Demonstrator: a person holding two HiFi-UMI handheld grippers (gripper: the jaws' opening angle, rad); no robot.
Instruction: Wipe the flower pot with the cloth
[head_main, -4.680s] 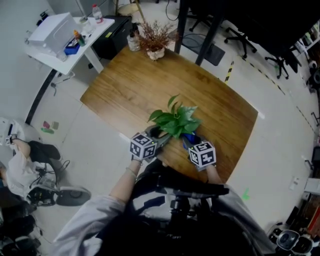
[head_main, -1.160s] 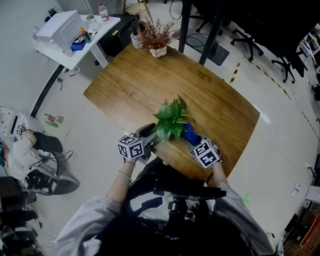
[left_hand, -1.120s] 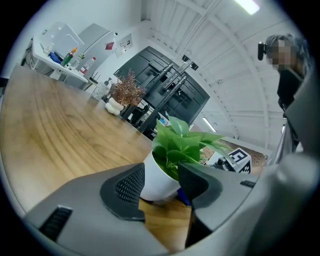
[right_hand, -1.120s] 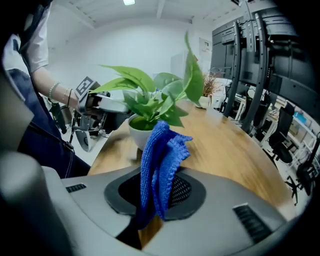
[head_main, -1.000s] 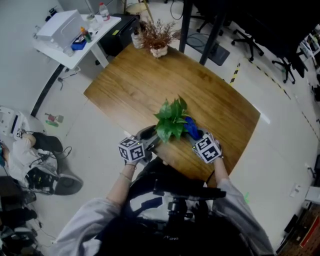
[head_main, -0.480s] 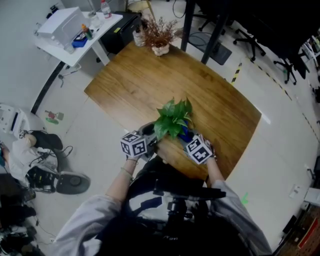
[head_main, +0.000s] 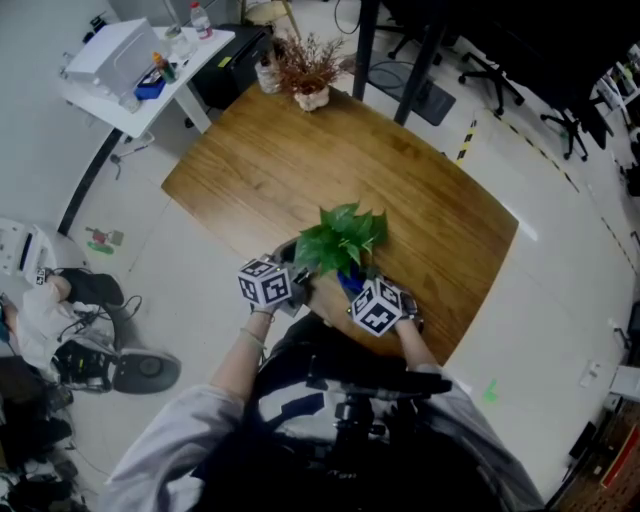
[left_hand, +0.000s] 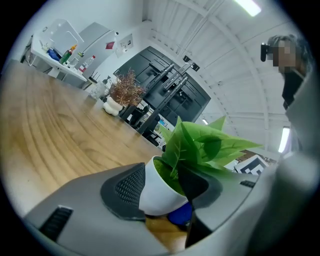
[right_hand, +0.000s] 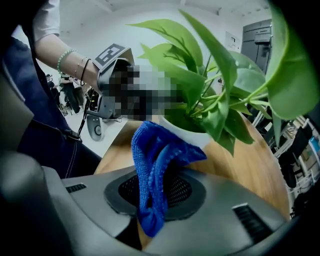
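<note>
Near the tabletop's (head_main: 300, 150) front edge, the left tongs (left_hand: 165, 191) clamp the white flower pot (left_hand: 151, 199) by its sides. The right tongs (right_hand: 157, 192) pinch the blue cloth (right_hand: 150, 160), with the pot's wall straight ahead against its tip.

Near edge of the brown wooden desk (head_main: 400, 190): white round flower pot (left_hand: 157, 192), blue woven cloth (right_hand: 150, 165) against its near-right side. Far edge: dried-twig vase (head_main: 310, 97).

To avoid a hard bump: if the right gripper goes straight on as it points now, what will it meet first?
The white flower pot, just ahead. The blue cloth held in the right gripper would press on it first; it seems to touch it.
</note>
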